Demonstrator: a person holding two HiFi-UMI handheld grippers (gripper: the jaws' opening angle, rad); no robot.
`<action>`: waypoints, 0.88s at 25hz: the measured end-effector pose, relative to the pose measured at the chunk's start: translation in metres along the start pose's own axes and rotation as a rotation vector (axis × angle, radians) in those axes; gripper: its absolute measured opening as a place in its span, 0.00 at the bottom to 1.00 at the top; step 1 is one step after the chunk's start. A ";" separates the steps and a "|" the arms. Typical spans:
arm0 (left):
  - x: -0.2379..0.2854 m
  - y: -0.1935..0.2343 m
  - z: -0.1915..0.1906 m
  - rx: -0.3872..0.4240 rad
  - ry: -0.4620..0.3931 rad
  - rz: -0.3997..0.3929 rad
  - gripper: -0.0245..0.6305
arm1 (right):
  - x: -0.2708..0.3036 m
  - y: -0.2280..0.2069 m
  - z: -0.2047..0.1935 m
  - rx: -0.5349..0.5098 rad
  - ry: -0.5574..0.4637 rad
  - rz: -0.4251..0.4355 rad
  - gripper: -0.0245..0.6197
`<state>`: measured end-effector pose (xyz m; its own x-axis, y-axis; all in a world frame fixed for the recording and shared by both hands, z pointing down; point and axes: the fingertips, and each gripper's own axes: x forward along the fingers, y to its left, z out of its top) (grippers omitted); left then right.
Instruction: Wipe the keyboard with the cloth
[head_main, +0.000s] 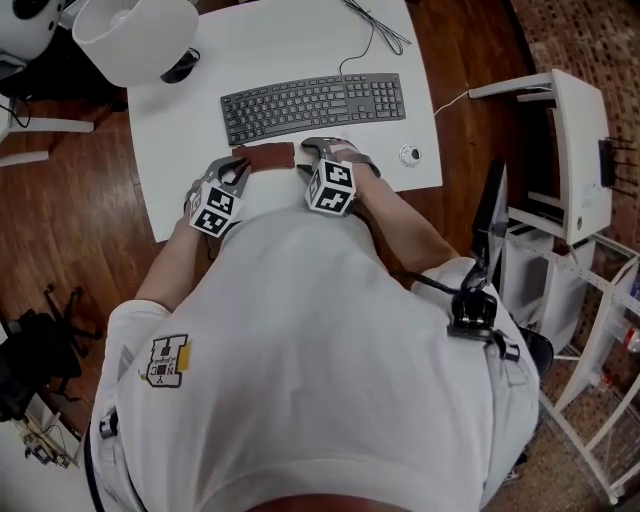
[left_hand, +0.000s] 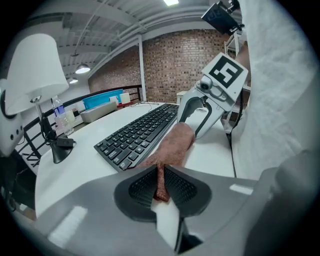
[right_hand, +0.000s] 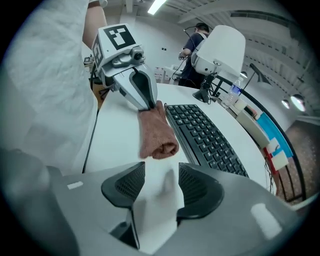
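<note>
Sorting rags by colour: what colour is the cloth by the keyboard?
Cloth: reddish brown, clearest in left gripper view.

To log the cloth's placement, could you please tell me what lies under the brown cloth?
White table shows around the cloth, beside the keyboard; one end is pinched in the left gripper. The surface directly beneath it is covered.

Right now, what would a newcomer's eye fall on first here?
A brown towelling cloth lies on the white table beside the long black keyboard. The left gripper is shut on one end of it; the right gripper stands open, empty, close to the other end.
</note>
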<state>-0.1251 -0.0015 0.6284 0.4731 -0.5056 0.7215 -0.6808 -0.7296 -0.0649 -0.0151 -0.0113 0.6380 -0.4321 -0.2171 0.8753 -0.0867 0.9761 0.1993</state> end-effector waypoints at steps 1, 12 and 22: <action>0.000 0.000 0.000 0.001 0.001 -0.001 0.10 | -0.001 -0.001 -0.008 0.015 0.009 -0.004 0.36; -0.044 0.021 -0.040 -0.331 -0.022 0.187 0.10 | -0.004 0.017 -0.023 0.059 -0.043 0.007 0.12; -0.035 0.012 -0.070 -0.381 0.051 0.217 0.10 | -0.004 0.021 -0.021 0.059 -0.094 0.001 0.04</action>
<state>-0.1889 0.0398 0.6504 0.2746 -0.5978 0.7532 -0.9234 -0.3825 0.0331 0.0034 0.0100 0.6481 -0.5144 -0.2166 0.8298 -0.1380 0.9759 0.1692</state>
